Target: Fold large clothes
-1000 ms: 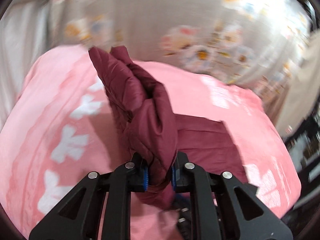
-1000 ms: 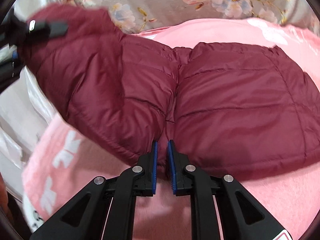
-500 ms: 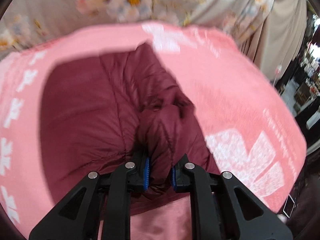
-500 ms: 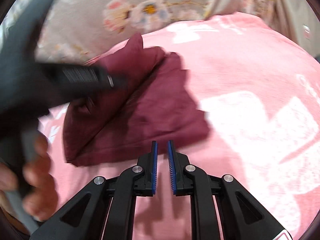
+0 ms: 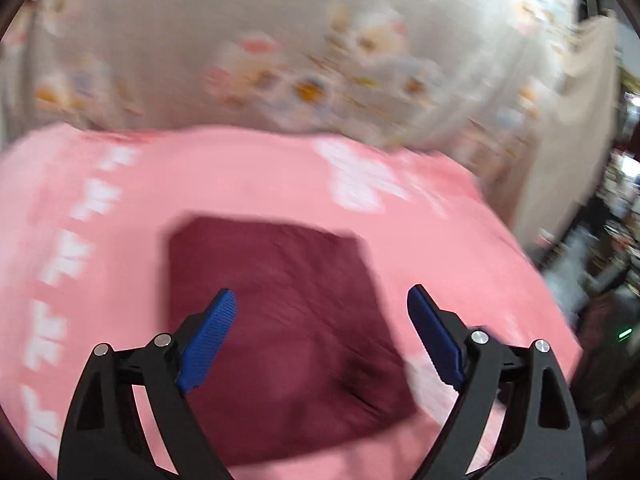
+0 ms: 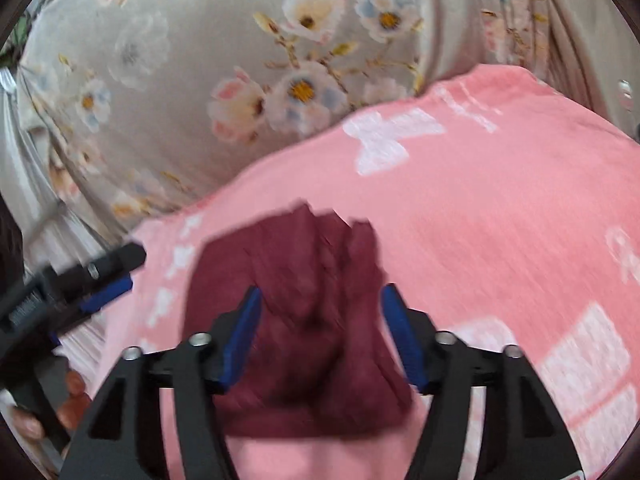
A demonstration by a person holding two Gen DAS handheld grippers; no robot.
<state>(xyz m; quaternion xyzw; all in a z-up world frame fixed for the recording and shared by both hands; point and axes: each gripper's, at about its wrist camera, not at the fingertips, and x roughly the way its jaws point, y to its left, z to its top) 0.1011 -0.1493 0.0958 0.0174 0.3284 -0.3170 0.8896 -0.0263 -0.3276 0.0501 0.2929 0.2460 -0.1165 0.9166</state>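
One dark maroon quilted puffer jacket, folded into a compact bundle, lies on a pink fleece blanket with white bow prints, in front of a grey floral curtain. Two black claws with blue pads are in view: the left claw and the right claw. Both have just been opening and stand released, grasping nothing, the jacket lying free below them.
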